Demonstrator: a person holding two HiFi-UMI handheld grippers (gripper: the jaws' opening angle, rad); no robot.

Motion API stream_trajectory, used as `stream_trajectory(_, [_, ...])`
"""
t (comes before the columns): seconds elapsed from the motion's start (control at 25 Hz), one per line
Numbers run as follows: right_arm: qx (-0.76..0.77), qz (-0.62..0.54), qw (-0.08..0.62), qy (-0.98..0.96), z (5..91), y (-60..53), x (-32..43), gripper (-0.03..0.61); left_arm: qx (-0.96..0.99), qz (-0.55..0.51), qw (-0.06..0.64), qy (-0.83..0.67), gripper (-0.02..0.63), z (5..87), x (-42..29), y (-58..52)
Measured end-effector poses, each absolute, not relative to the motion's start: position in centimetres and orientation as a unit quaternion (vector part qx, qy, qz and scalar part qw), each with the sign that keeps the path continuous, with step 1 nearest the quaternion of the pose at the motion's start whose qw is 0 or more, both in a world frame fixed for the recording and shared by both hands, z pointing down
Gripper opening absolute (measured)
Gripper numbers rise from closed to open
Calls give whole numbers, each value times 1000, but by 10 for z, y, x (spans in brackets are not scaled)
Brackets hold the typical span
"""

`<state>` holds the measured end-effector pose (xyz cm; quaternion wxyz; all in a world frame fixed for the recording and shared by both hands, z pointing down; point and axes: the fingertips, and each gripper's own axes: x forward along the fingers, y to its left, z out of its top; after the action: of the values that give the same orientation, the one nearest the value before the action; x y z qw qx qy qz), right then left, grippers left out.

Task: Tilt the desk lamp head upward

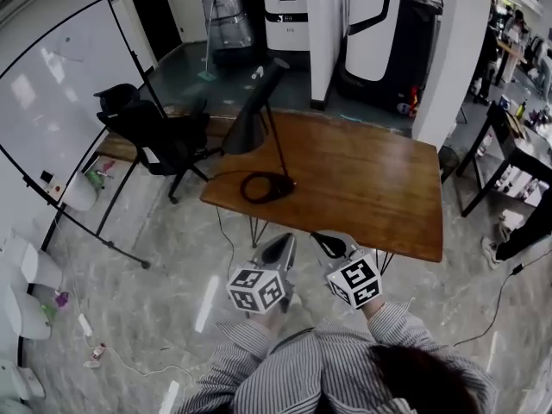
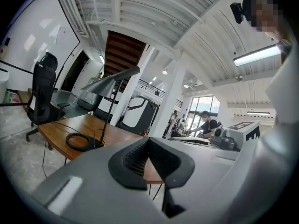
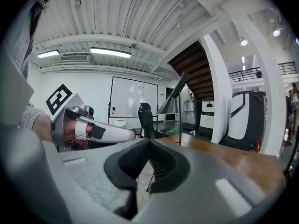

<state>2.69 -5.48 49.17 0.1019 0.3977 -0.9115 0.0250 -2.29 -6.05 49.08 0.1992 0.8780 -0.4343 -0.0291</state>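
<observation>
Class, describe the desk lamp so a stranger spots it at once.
Find the wooden desk in mid-room. At its left end stands a black lamp: ring base, thin stem, cone head angled down. The black chair nearby sits on the floor.

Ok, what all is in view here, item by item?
Table: one, brown wood, centre.
Desk lamp: one, black, on the table's left end, head angled downward.
Office chair: one, black, left of the table.
Whiteboard: one, white, far left, on a stand.
Pillar: one, white, behind the table's right corner.
Left gripper: one, grey, shut and empty, short of the table's near edge.
Right gripper: one, grey, shut and empty, beside the left one.
</observation>
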Motion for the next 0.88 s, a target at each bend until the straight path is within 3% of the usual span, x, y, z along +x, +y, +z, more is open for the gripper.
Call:
stream_trajectory(0.44, [395, 21, 97, -913, 478, -195, -33, 2, 878, -61, 198, -431, -11, 470, -91, -193])
stream_trajectory(0.88, [392, 16, 123, -912, 495, -255, -38, 3, 869, -78, 218, -438, -9, 478, -99, -260])
